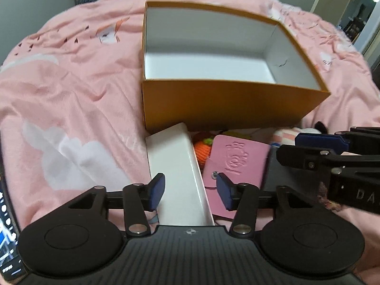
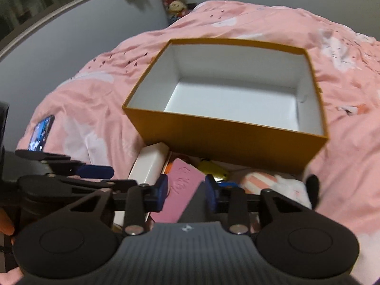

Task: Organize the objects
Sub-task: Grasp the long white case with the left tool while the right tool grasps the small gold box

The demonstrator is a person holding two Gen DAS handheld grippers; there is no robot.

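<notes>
A pink bedspread (image 1: 71, 90) fills both views, and on it sits the orange box (image 2: 228, 140), open-topped, its white inside bare — nothing has been put away yet, so the task looks to be at its first pick. Just in front of the box's near wall lies the clutter to be sorted: a long white box (image 1: 175, 166), a pink card wallet (image 1: 237, 166), a dark flat item beside it, an orange knitted toy (image 1: 201, 149), something yellow, and a striped soft toy (image 2: 261, 180). The left gripper (image 1: 190, 192) hangs with jaws apart astride the white box's near end, pads not pressing. The right gripper (image 2: 186, 194) has its pads narrowed about the wallet's near end — whether they already pinch it I cannot tell. Next likely comes a firm pinch, then a lift over the box's near wall.
</notes>
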